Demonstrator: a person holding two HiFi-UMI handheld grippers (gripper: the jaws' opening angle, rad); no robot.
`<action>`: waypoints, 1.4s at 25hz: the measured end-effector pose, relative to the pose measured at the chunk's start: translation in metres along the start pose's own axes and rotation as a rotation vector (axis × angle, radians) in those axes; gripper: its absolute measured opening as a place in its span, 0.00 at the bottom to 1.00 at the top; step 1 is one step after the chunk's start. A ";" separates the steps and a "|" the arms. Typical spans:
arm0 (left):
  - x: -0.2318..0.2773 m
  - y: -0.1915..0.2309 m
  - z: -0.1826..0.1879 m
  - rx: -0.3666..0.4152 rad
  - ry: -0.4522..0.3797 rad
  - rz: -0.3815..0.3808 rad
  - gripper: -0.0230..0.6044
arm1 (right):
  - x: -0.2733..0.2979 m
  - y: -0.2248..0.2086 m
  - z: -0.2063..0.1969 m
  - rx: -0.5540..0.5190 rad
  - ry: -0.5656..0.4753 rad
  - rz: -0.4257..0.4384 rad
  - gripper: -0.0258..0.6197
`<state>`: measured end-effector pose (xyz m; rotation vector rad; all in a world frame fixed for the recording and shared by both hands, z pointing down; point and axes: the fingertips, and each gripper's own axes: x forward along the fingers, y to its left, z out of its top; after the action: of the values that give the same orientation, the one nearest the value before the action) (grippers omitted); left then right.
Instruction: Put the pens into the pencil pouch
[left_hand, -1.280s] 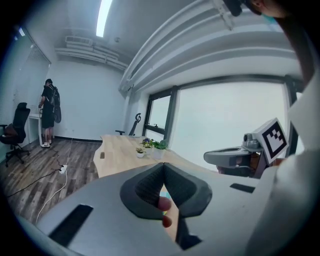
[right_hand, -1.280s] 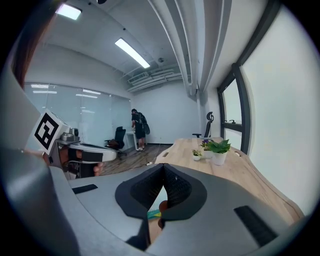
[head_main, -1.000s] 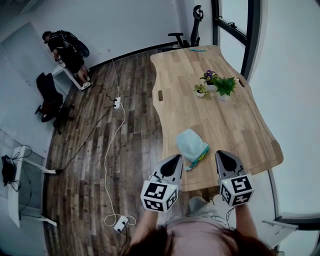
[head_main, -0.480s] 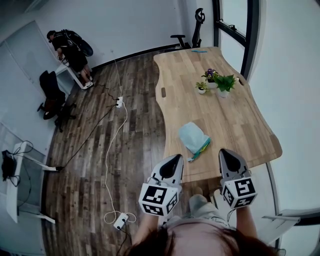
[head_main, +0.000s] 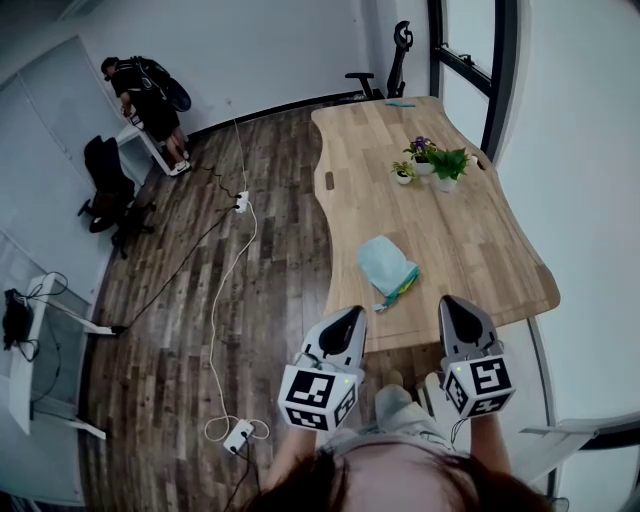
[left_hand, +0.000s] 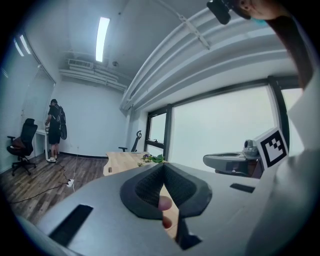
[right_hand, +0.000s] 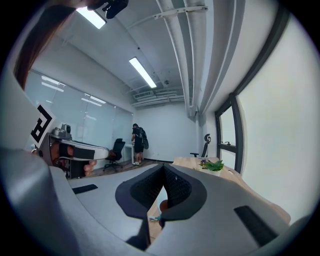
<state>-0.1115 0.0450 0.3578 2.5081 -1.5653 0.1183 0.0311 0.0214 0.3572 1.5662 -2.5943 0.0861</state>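
Pencil pouch (head_main: 384, 266) on wooden table (head_main: 470, 235)

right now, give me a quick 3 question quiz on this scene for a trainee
1. True or false: the pens are fully inside the pencil pouch.
2. The left gripper holds: A a pen, B the pouch, C nothing.
3. What stands farther up the table beyond the pouch?
Key: 1 false, they show at its near edge; 2 C, jaws shut, empty; 3 small potted plants.
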 end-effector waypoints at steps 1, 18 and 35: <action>-0.002 0.000 0.000 -0.001 -0.002 0.003 0.04 | -0.002 0.001 0.001 -0.003 -0.002 0.000 0.04; -0.029 -0.014 -0.005 0.002 -0.008 0.037 0.04 | -0.037 0.017 -0.002 -0.075 -0.009 -0.003 0.04; -0.048 -0.031 -0.008 0.019 -0.019 0.024 0.04 | -0.060 0.020 -0.006 -0.076 -0.027 -0.024 0.04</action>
<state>-0.1047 0.1020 0.3543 2.5132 -1.6090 0.1131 0.0419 0.0842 0.3563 1.5824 -2.5658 -0.0348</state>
